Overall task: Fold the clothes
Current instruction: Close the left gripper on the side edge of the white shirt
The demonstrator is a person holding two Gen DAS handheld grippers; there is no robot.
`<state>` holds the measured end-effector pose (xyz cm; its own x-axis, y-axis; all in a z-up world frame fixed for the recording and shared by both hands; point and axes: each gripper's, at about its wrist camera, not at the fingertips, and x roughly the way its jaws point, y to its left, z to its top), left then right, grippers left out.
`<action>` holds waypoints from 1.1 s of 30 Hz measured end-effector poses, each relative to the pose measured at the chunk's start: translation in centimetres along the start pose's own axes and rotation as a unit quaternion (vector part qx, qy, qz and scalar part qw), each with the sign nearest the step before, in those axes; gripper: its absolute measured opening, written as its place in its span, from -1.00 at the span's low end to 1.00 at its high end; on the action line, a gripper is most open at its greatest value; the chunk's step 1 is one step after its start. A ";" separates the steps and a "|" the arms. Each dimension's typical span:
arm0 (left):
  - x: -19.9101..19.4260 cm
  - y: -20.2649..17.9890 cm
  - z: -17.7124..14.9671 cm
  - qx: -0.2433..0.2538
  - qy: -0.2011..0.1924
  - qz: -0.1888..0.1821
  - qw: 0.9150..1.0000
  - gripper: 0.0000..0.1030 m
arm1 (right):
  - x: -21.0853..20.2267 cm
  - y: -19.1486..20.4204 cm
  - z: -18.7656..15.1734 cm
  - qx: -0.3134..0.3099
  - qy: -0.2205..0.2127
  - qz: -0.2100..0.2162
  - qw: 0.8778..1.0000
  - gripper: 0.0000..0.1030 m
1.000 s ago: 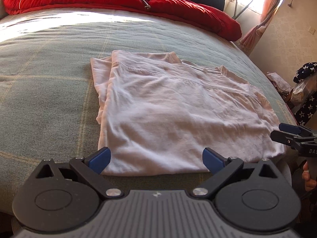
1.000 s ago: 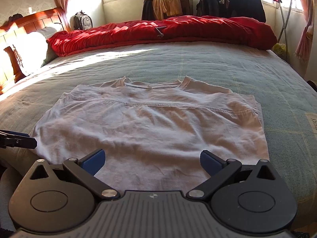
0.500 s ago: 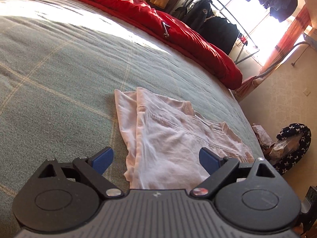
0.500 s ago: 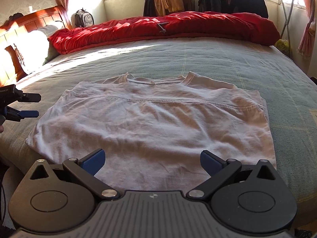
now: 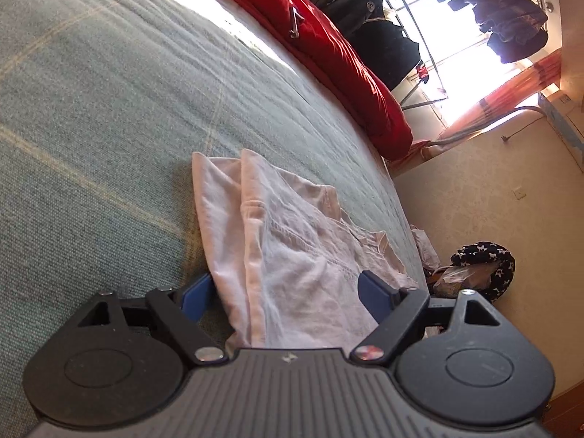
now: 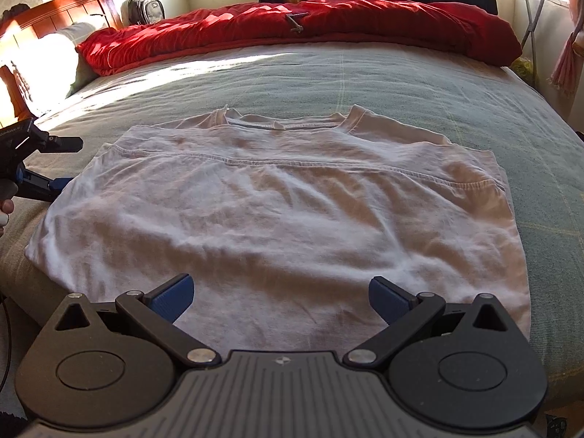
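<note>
Item: pale pink T-shirt (image 6: 277, 211), partly folded, lying flat on green bedspread (image 6: 401, 80), collar toward the red duvet (image 6: 292, 33), hem toward near bed edge.

Step in hand (judged): pick-up for next fold. Sleeves look already tucked in; cross-fold not yet done.

Left gripper (image 5: 281, 292): at shirt's left side edge, jaws wide but closing, layered edge of cloth between them, pads not yet pressing on it. Seen from right wrist view as dark fingers (image 6: 58, 144) at far left, one above and one below the cloth edge.

Right gripper (image 6: 281, 292): jaws apart, hovering over hem area, nothing held.

Next move calls for: left jaws to close on all layers of side edge, not top layer only; right to take matching hold on its side, prob. at hem or right edge, before any lift. Thin cloth, so a shallow bite may slip.

Hidden / unclear:
- near hem cut off by gripper bodies in both views
- whether left lower finger touches bedspread: cannot tell
- no. of layers at left edge: two visible, more poss.
- person: only fingertip (image 6: 5, 206) at frame edge.
</note>
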<state>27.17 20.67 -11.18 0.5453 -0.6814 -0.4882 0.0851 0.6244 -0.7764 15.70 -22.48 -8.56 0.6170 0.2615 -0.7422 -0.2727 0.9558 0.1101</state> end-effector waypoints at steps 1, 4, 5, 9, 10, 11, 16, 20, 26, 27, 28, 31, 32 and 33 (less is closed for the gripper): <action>0.4 0.1 0.3 -0.003 0.002 -0.004 1.000 0.61 | 0.1 0.1 0.1 0.000 0.001 -0.001 1.000 1.00; 0.5 -0.1 -0.1 0.001 0.020 -0.011 1.000 0.61 | 0.4 0.1 0.2 0.001 0.005 -0.003 1.000 1.00; 0.5 -0.2 -0.2 0.003 0.026 -0.013 1.000 0.61 | 0.5 0.1 0.2 0.001 0.007 -0.004 1.000 1.00; -0.1 -0.7 -2.0 0.002 0.055 -0.019 0.998 0.61 | 0.6 0.0 0.4 -0.002 0.007 -0.008 1.000 1.00; -0.1 -1.0 -2.2 0.007 0.061 -0.017 0.998 0.61 | 0.6 0.0 0.5 -0.004 0.005 -0.012 1.000 1.00; -0.1 -1.2 -2.4 0.015 0.067 -0.015 0.997 0.61 | 0.5 -0.1 0.5 -0.005 0.003 -0.016 1.000 1.00; 1.5 -0.3 -0.5 -0.001 0.070 -0.026 0.997 0.50 | 0.5 -0.7 0.9 0.007 -0.002 -0.016 1.000 1.00; 3.0 0.0 0.5 -0.006 0.072 -0.033 0.997 0.41 | 0.6 -0.6 0.9 0.006 -0.001 -0.014 1.000 1.00; 1.6 0.0 -1.2 0.002 0.103 -0.031 0.994 0.11 | 0.8 -1.0 0.9 0.012 0.001 -0.011 1.000 1.00; 1.6 0.0 -1.2 0.004 0.108 -0.029 0.994 0.06 | 0.9 -1.0 0.9 0.014 0.001 -0.010 1.000 1.00; 1.7 0.1 -1.1 0.003 0.112 -0.027 0.993 0.06 | 1.0 -1.1 0.9 0.016 0.002 -0.008 1.000 1.00; 2.6 0.1 -0.5 0.004 0.128 -0.022 0.992 0.05 | 1.2 -0.9 1.1 0.017 0.003 -0.006 1.000 1.00; 2.8 0.1 -0.4 0.006 0.132 -0.019 0.991 0.04 | 1.1 -0.8 1.1 0.016 0.002 -0.004 1.000 1.00; 3.0 0.0 -0.3 0.009 0.136 -0.016 0.991 -0.01 | 1.0 -0.6 1.0 0.015 0.002 -0.002 1.000 1.00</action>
<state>28.56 18.53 -12.76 0.2976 -0.7773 -0.5542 0.1143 0.6054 -0.7877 17.28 -22.68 -8.72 0.6152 0.2571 -0.7452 -0.2472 0.9606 0.1274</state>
